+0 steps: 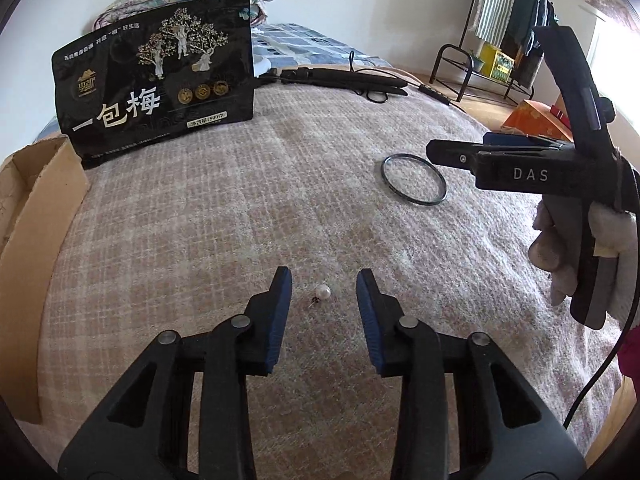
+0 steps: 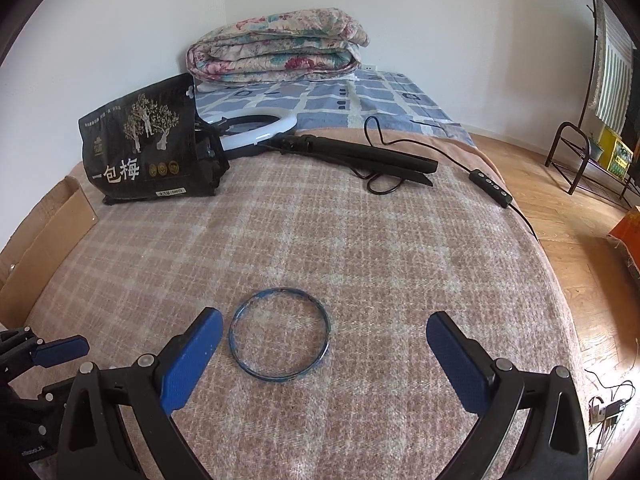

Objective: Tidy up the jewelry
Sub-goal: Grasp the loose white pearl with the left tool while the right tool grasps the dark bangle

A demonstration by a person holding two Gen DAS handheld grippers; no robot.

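Observation:
A small white pearl earring [image 1: 322, 292] lies on the pink checked blanket [image 1: 256, 208], right between the blue pads of my left gripper [image 1: 324, 286]. The pads stand apart on either side of the pearl and do not touch it. A thin blue bangle [image 2: 280, 334] lies flat on the same blanket, between the wide-spread fingers of my right gripper [image 2: 324, 332], which is open and clear of it. In the left wrist view the bangle [image 1: 414, 179] shows at the right, with the right gripper [image 1: 452, 154] hovering over its far edge, held by a gloved hand [image 1: 568, 248].
A black snack bag [image 1: 160, 80] stands at the back left beside a cardboard box flap [image 1: 36, 216]. A folded tripod with ring light [image 2: 352, 152] and its cable remote [image 2: 490, 186] lie across the far blanket. A folded quilt [image 2: 280, 46] sits behind. Wooden floor [image 2: 560, 240] lies right.

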